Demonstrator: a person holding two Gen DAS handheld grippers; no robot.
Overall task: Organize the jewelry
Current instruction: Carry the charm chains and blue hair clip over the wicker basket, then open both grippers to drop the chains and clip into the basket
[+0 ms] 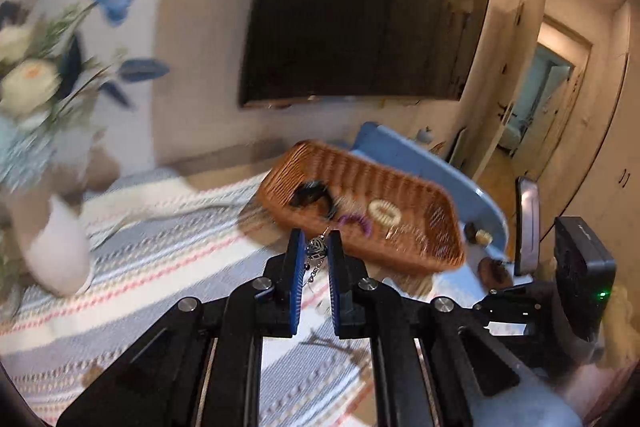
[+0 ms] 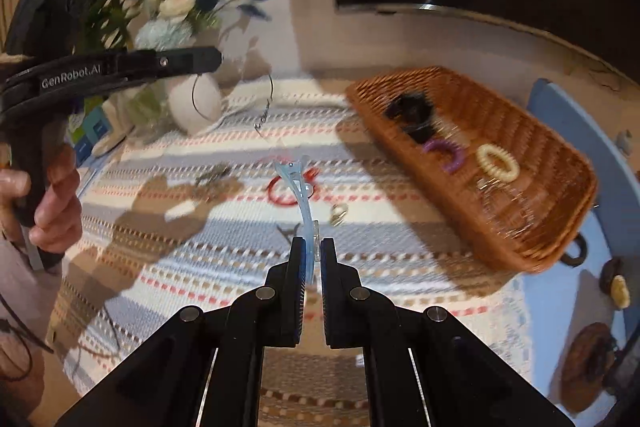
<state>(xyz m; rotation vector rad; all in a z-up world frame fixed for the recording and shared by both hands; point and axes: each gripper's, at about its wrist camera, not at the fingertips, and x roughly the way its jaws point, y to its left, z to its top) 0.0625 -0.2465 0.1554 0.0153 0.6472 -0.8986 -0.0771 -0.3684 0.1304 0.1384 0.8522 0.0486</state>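
My left gripper (image 1: 316,247) is shut on a silver filigree ball pendant (image 1: 316,250) with a thin chain, held above the striped mat near the brown wicker basket (image 1: 416,259). In the right wrist view the left gripper (image 2: 218,57) is at upper left with a thin wire necklace (image 2: 266,107) hanging below it. My right gripper (image 2: 314,247) is shut on a light blue hair clip (image 2: 302,195) that points forward over the mat. The basket (image 2: 536,251) holds a black scrunchie (image 2: 412,115), a purple hair tie (image 2: 446,153) and a cream spiral hair tie (image 2: 498,163).
A red hair tie (image 2: 280,193), a small ring (image 2: 339,214) and a dark jewelry piece (image 2: 212,179) lie on the striped mat (image 2: 200,227). A white vase with blue flowers (image 2: 196,103) stands at the back left. A blue tray (image 2: 568,303) lies to the right of the mat.
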